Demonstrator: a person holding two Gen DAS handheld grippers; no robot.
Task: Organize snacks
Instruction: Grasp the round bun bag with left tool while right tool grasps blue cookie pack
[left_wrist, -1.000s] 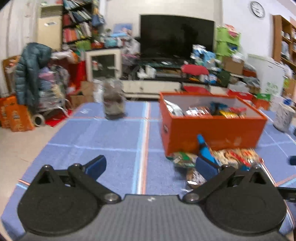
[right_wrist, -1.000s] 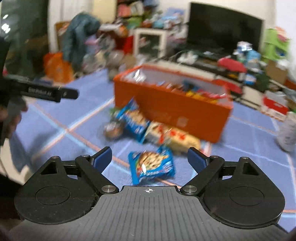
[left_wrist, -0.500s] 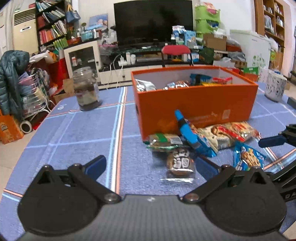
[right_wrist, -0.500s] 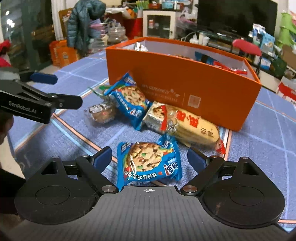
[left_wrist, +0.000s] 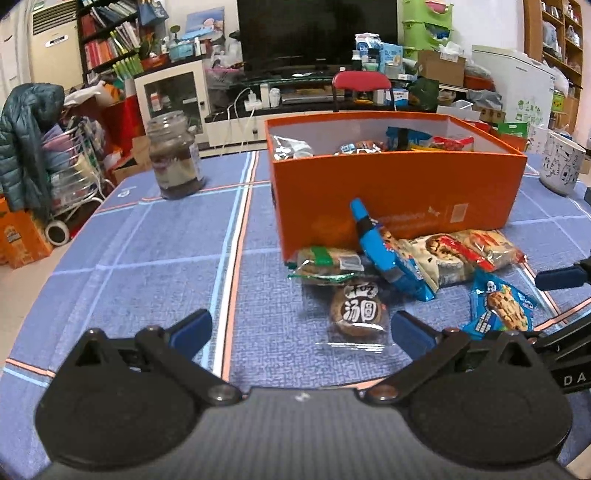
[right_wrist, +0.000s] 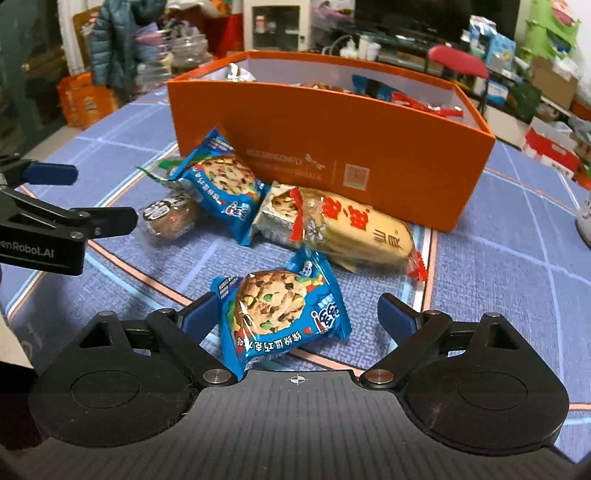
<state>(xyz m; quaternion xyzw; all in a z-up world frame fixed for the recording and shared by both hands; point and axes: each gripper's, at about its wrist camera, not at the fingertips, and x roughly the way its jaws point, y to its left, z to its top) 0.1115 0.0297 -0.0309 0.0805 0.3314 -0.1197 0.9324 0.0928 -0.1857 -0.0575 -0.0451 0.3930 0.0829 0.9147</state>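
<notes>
Blue checked cloth with pale and salmon stripes covers the tabletop (left_wrist: 147, 240), and a cluttered living room with a dark television lies behind it; the right gripper (right_wrist: 297, 314) hangs low over the cloth with its blue fingers (right_wrist: 397, 314) spread wide, having just been opening further, and a blue cookie packet (right_wrist: 282, 314) lies between them, its left edge touching or just beside the left finger, its right edge clear of the other; nothing is gripped; that packet shows a chocolate-chip cookie with coloured bits and white Chinese characters seen upside down. Beyond it a long cream and red biscuit pack (right_wrist: 332, 225) with red Chinese characters lies against a second blue cookie packet (right_wrist: 221, 184), which leans on the front wall of the orange box (right_wrist: 406, 155); the wall carries faint pale print reading something like "RED DRAGONFLY", a dragonfly mark and a small square code; more snacks fill the box.

The left gripper (left_wrist: 299, 328) also has its fingers (left_wrist: 190, 328) wide apart and empty; a round pastry in clear wrap (left_wrist: 358, 310), printed with bold Chinese characters, lies on the cloth just ahead, nearer the right-hand finger; past it sits a green-labelled packet (left_wrist: 325, 262) by the box corner. From the right wrist view the left gripper's body reads "enRobot.AI". Farther off stand a glass jar (left_wrist: 175, 155) and a patterned white mug (left_wrist: 561, 166).
</notes>
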